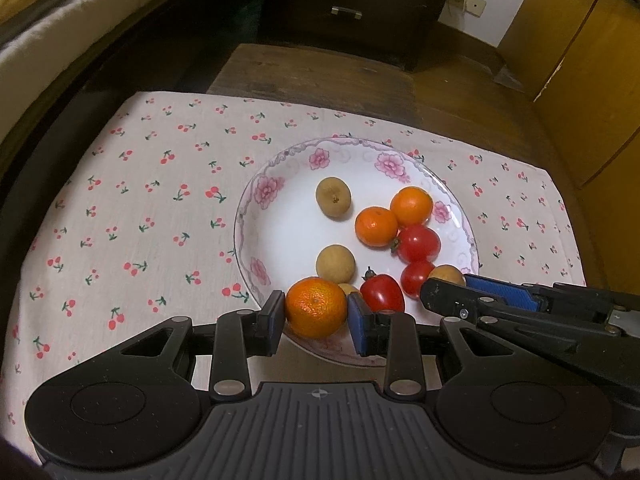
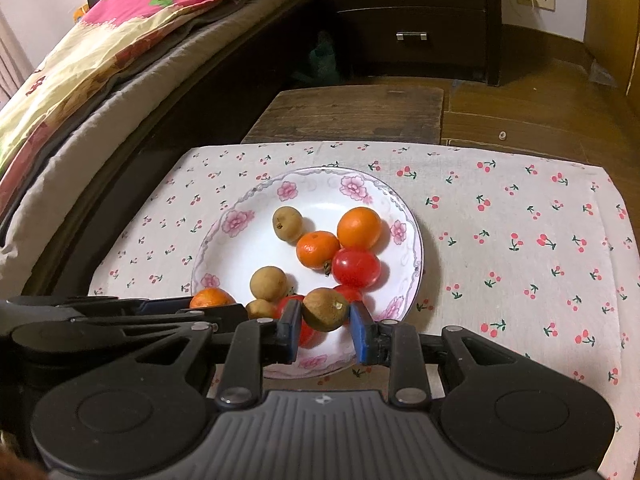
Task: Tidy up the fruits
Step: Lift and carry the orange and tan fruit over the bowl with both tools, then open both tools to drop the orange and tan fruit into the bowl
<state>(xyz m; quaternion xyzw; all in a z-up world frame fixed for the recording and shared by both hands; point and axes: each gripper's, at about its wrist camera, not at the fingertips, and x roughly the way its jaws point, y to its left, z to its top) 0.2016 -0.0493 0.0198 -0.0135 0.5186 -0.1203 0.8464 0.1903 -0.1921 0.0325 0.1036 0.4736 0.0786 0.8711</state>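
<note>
My left gripper (image 1: 316,322) holds an orange (image 1: 316,307) tight in its jaws over the plate's (image 1: 256,216) near rim. My right gripper (image 2: 325,330) pinches a brown fruit (image 2: 325,309) over the near side. Either could slip and knock the tomatoes (image 1: 418,243) out.

The plate (image 1: 280,184) is coloured white, and pink flowers with grey scrolls are printed on its rim. The cloth (image 1: 140,208) is patterned with small red cherries on a pale ground. The mandarins (image 1: 376,226) are coloured orange, the tomatoes (image 1: 418,243) red, the longans (image 1: 333,197) dull brown. The gripper pads (image 1: 357,322) are coloured blue on black arms. The quilt (image 2: 120,40) is patterned in pink and yellow.
</note>
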